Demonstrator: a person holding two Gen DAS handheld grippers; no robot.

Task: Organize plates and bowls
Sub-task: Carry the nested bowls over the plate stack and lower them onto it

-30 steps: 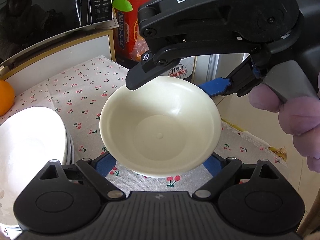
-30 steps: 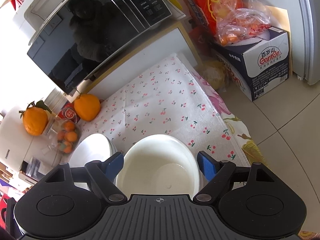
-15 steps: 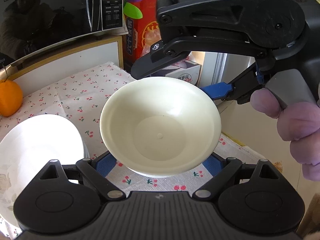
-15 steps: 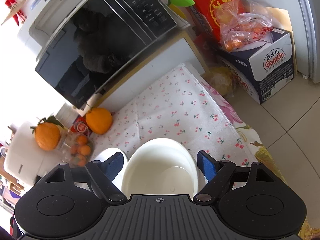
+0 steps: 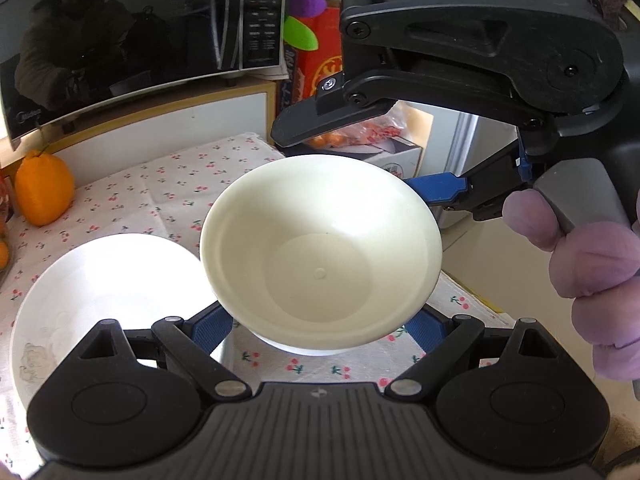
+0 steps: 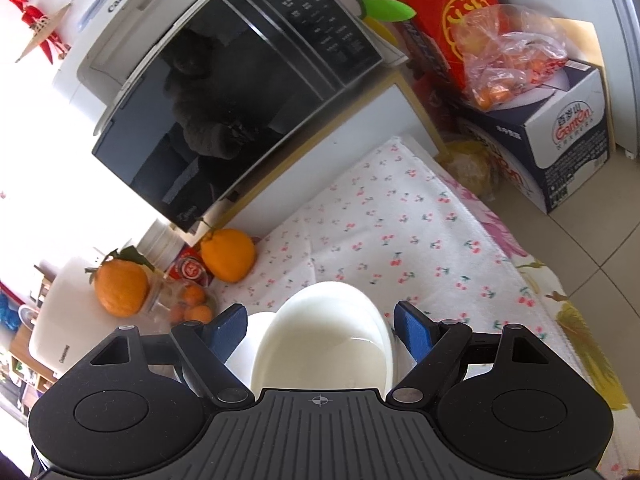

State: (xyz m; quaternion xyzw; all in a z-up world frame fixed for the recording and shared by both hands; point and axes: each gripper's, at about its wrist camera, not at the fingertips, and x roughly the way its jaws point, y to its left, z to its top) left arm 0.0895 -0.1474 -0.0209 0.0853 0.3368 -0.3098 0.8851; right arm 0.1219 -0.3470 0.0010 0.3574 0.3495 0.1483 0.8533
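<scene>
A cream bowl [image 5: 320, 252] hangs above the cherry-print cloth [image 5: 168, 184], between the blue pads of my left gripper [image 5: 320, 326], which grips it low at its sides. My right gripper [image 6: 320, 320] is open around the same bowl [image 6: 324, 340], seen edge-on. In the left wrist view its blue finger [image 5: 438, 188] stands close to the bowl's far right rim and its black finger is above the rim. A stack of white plates [image 5: 104, 300] lies on the cloth to the left, below the bowl.
A black microwave [image 5: 140, 40] stands on a white cabinet behind the cloth. Oranges [image 6: 228, 254] and a tub of small fruit [image 6: 188, 304] sit at the left. Boxes and a bag of fruit [image 6: 516, 68] stand on the floor at the right.
Both grippers and the bowl have moved left and back, toward the plate stack. The plates now show more fully under the bowl's left side.
</scene>
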